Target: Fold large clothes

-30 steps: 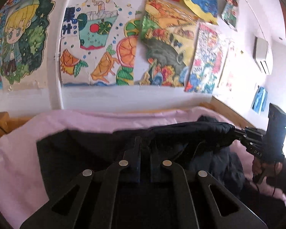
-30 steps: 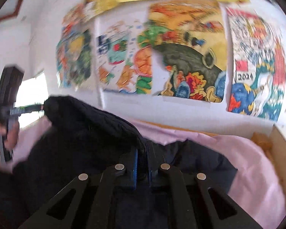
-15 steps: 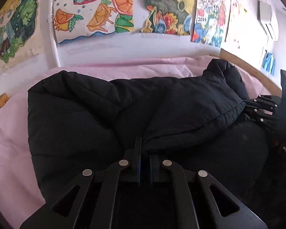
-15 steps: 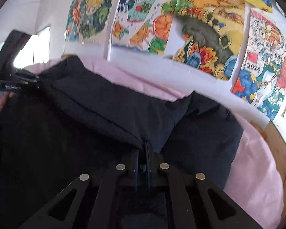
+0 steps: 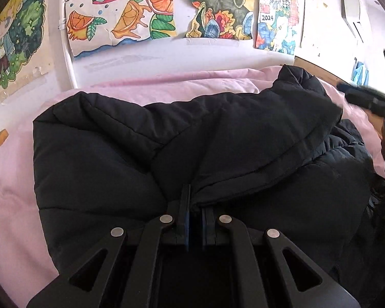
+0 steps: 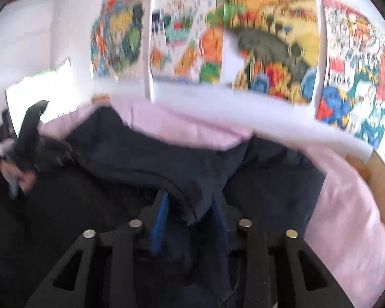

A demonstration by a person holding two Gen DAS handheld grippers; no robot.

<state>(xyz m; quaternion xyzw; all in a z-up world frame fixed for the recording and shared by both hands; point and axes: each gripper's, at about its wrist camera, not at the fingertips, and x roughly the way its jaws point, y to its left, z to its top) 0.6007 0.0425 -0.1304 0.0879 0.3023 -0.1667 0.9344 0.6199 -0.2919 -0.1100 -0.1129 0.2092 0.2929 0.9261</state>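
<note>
Left gripper (image 5: 194,214): fingers nearly together, pinching hem of folded-over flap of black jacket (image 5: 182,138), so fold keeps its place. Right gripper (image 6: 190,220): fingers spread, jacket edge lying loose between them, nothing clamped (picture blurred). Jacket spread on pink bedsheet (image 5: 10,192), near wall with drawings (image 5: 146,7). Judgement: flap laid over body, right side let go, left release next.

Jacket (image 5: 218,138) on bedsheet (image 5: 10,195); drawings (image 5: 120,12) on wall behind

Black jacket (image 5: 218,138), pink bedsheet (image 5: 10,195)
</note>
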